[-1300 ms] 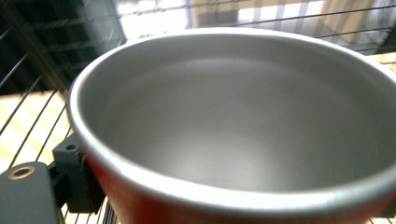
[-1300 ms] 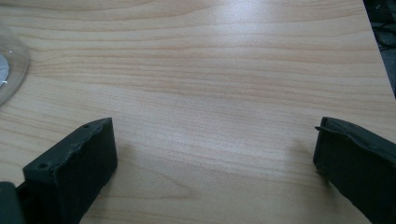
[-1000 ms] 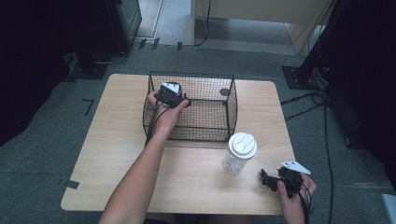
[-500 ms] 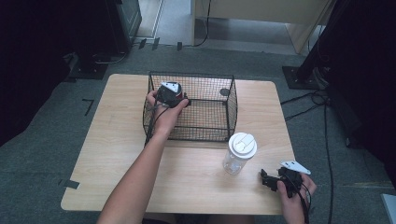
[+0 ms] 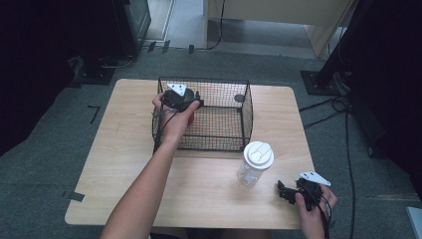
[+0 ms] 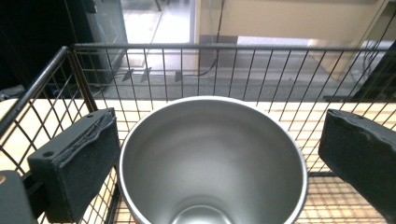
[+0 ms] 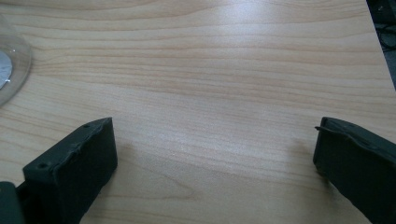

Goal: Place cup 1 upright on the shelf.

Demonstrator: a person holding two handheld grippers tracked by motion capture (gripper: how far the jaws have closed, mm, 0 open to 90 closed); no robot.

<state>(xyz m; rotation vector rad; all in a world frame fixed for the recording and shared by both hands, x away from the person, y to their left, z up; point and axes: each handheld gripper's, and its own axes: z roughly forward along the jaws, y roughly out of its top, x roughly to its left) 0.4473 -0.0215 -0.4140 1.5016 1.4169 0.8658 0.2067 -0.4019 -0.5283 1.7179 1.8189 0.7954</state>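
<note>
Right gripper, lower right of high view: resting on bare wooden table, jaws spread wide, nothing between. Clear lidded bottle just beside, up-left. Left gripper, upper centre of high view, inside wire basket's near-left corner: jaws spread either side of steel cup, left pad seemingly touching rim, right pad apart. Step judged: placing or fetching cup; cannot tell which. Next: close squarely or withdraw straight up, clear of wires.

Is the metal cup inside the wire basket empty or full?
Empty. The left gripper view looks straight into the metal cup: bare steel walls down to the bottom, no liquid or object. It stands upright in the wire basket.
</note>
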